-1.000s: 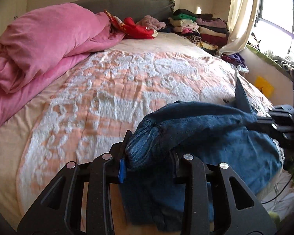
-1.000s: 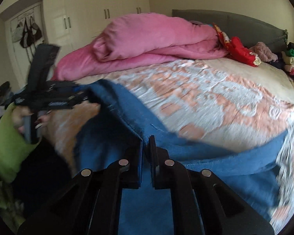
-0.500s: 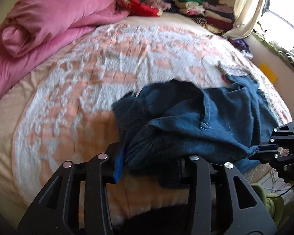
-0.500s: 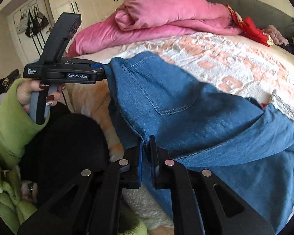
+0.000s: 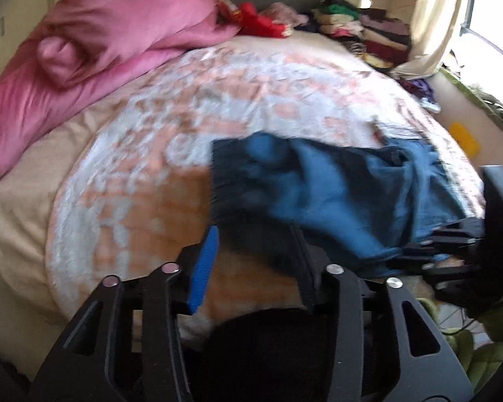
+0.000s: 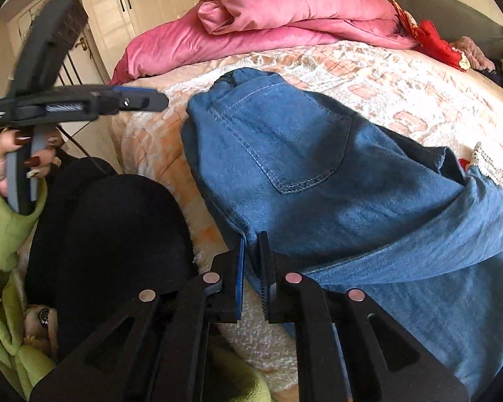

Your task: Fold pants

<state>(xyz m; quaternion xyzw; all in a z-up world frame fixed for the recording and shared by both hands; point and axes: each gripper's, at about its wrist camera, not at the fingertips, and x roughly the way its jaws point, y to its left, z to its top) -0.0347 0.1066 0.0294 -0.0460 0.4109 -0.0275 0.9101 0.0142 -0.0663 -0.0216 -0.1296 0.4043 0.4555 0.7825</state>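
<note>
While the blue pants (image 6: 318, 174) lie bunched on the patterned bed (image 5: 218, 93) near its front edge, back pocket up, the right gripper (image 6: 251, 261) pinches their near edge with its fingers nearly closed. The left gripper (image 5: 255, 261) has just been opening; its fingers stand apart with no cloth between them, just beside the pants' dark end.

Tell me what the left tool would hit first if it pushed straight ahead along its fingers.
Most likely the blue jeans: their dark bunched edge lies just beyond the left tool, whose jaws, just closing a little, stand apart with nothing between them. The blur leaves the gap unclear.
</note>
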